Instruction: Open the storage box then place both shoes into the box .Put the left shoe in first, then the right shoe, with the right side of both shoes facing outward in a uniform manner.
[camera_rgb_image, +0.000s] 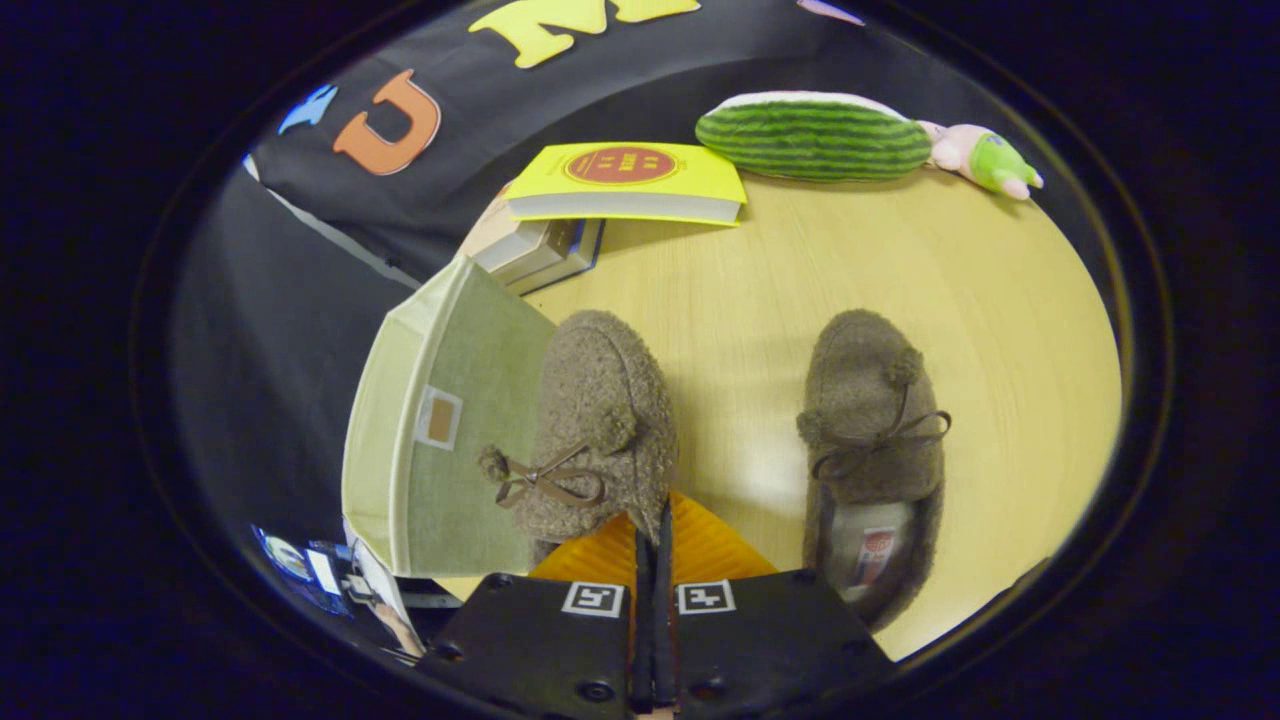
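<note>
The tongs (652, 530) are pinching down narrow, the two fingers almost together, and they are gripping the back rim of the left shoe (598, 425), which is hanging tilted just ahead of them with its toe pointing away and its little bow drooping to one side. Judging from that lean, the shoe is being carried toward the storage box (440, 420), the pale green fabric one sitting just beside and behind it, so this looks like the first placing step. Whether the lid is fully open cannot be told from this angle; the flat panel with the small tag is facing us. To do this well, the grip on that thin fuzzy rim wants keeping firm, since soft pile is likely to slip, and the shoe wants turning so its right side is facing outward before it is going down. Across the worktop (760, 280), the right shoe (872, 440) is waiting flat, well apart from the left one, its opening toward us. Farther on, a yellow book (630, 180) is lying atop a stack of books (535, 255) near the box's far corner, so the swing should be staying clear of them. Beyond those, a watermelon plush (812, 137) and a small pink and green toy (985, 158) are resting at the far edge.
</note>
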